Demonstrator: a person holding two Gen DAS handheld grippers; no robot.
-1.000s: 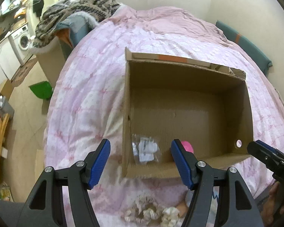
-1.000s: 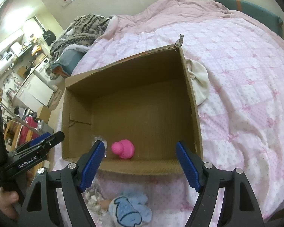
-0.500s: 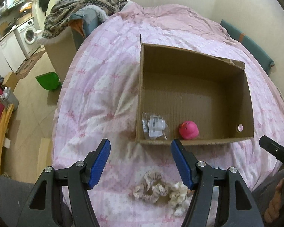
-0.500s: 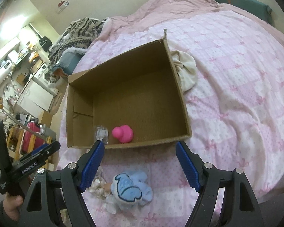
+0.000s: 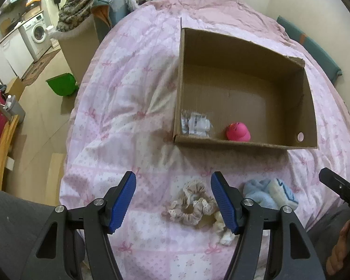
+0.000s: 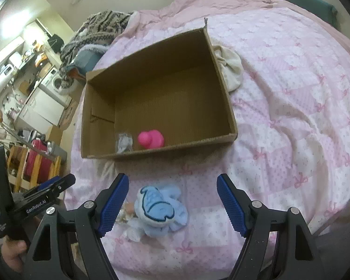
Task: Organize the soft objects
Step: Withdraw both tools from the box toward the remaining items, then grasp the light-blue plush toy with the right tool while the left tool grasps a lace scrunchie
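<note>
Left gripper (image 5: 172, 200) jaws apart, empty; beige scrunchie (image 5: 192, 204) low centre of its frame, between the pads toward the right one. Right gripper (image 6: 172, 204) also apart, blue plush (image 6: 159, 210) left of centre between its pads. Beyond, upper centre, cardboard box (image 6: 221, 74) holds pink duck (image 6: 151, 139) and what looks like a clear packet (image 5: 194, 124)

We see both grippers built alike: left gripper (image 5: 172, 200) and right gripper (image 6: 172, 203) have black plastic arms with triangular cut-outs, silver round screws at the joints, blue ribbed pads (image 6: 231, 206) on the fingers. White "GenRobot.AI" lettering on the left one's black body. Bare skin on the left hand (image 6: 12, 252), grey sleeve at the wrist
</note>
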